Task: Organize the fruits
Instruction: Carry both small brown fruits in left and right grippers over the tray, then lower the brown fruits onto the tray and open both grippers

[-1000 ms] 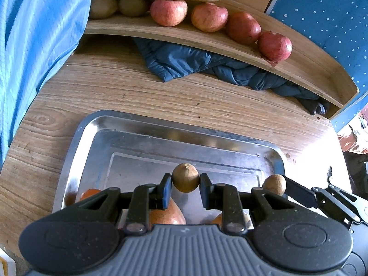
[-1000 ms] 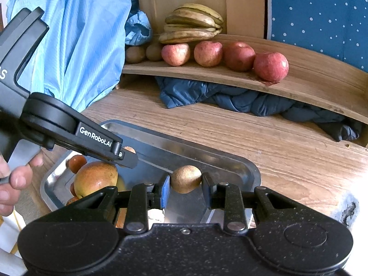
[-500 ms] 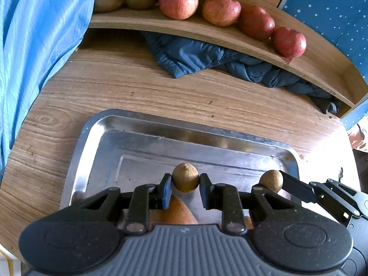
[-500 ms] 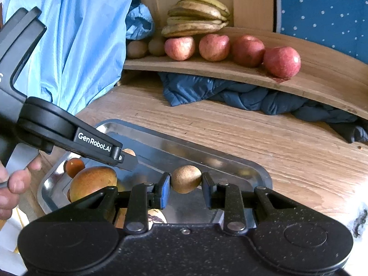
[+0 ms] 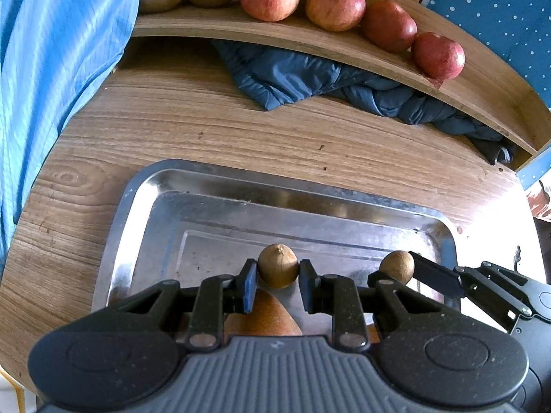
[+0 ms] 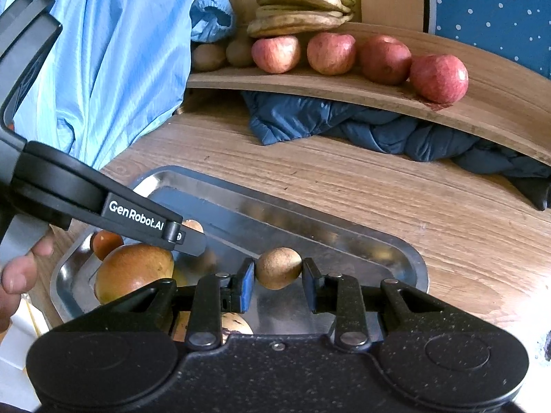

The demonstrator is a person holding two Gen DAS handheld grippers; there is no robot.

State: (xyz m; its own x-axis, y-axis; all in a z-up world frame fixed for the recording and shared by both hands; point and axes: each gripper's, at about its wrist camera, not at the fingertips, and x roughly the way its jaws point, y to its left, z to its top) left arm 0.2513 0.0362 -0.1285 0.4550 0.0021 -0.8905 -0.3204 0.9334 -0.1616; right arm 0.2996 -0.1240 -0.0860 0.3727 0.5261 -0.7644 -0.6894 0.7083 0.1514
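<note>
My left gripper [image 5: 278,273] is shut on a small brown fruit [image 5: 277,264], held above the steel tray [image 5: 144,189]. My right gripper [image 6: 278,275] is shut on a second small brown fruit [image 6: 278,267], also above the tray [image 6: 396,251]; it shows in the left wrist view [image 5: 396,267] too. The left gripper's finger [image 6: 193,239] crosses the right wrist view. In the tray lie a large mango [image 6: 132,270], a small orange fruit [image 6: 105,242] and other fruit partly hidden. On the wooden shelf [image 6: 378,94] sit several red apples [image 6: 330,53], bananas [image 6: 303,8] and two kiwis [image 6: 208,56].
A dark blue cloth [image 6: 344,124] lies bunched under the shelf. A light blue sheet [image 6: 113,51] hangs at the left. The wooden table [image 6: 447,223] runs between tray and shelf. A blue dotted wall [image 6: 499,7] stands at the back right.
Both grippers have risen and moved forward toward the shelf, each still holding its brown fruit. The shelf fruit looks nearer and the tray sits lower in view.
</note>
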